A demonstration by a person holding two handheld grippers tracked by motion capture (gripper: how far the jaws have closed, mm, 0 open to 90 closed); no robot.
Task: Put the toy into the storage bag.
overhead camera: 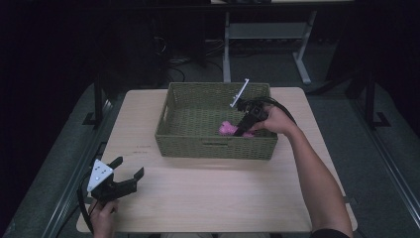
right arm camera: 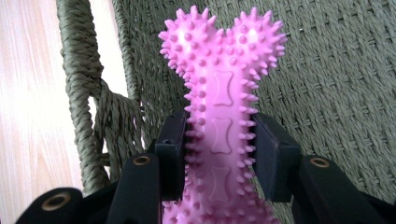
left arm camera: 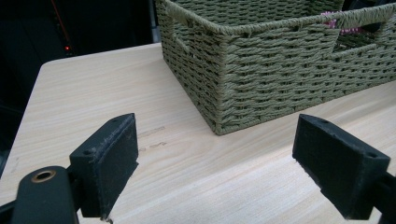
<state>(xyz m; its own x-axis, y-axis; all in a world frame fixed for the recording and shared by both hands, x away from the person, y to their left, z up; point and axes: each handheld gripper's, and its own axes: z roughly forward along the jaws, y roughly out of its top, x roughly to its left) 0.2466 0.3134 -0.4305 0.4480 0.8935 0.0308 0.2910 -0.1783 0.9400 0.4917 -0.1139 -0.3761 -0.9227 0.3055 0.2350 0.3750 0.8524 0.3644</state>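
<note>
A pink spiky bone-shaped toy (right arm camera: 219, 93) lies inside the green woven basket (overhead camera: 216, 146), low near its front wall. My right gripper (right arm camera: 219, 151) reaches down into the basket from the right and is shut on the toy's shaft, one pad on each side. From above, the toy (overhead camera: 227, 128) shows as a pink patch just left of that gripper (overhead camera: 242, 130). My left gripper (overhead camera: 130, 173) rests over the table's front left corner, open, with nothing between its pads (left arm camera: 114, 156). The basket's near corner (left arm camera: 219, 107) lies ahead of it.
The light wooden table (overhead camera: 213, 198) has bare room in front of and to the left of the basket. Its front left edge lies close to my left hand (overhead camera: 101, 218). A desk frame (overhead camera: 267, 34) and cables stand on the dark floor beyond.
</note>
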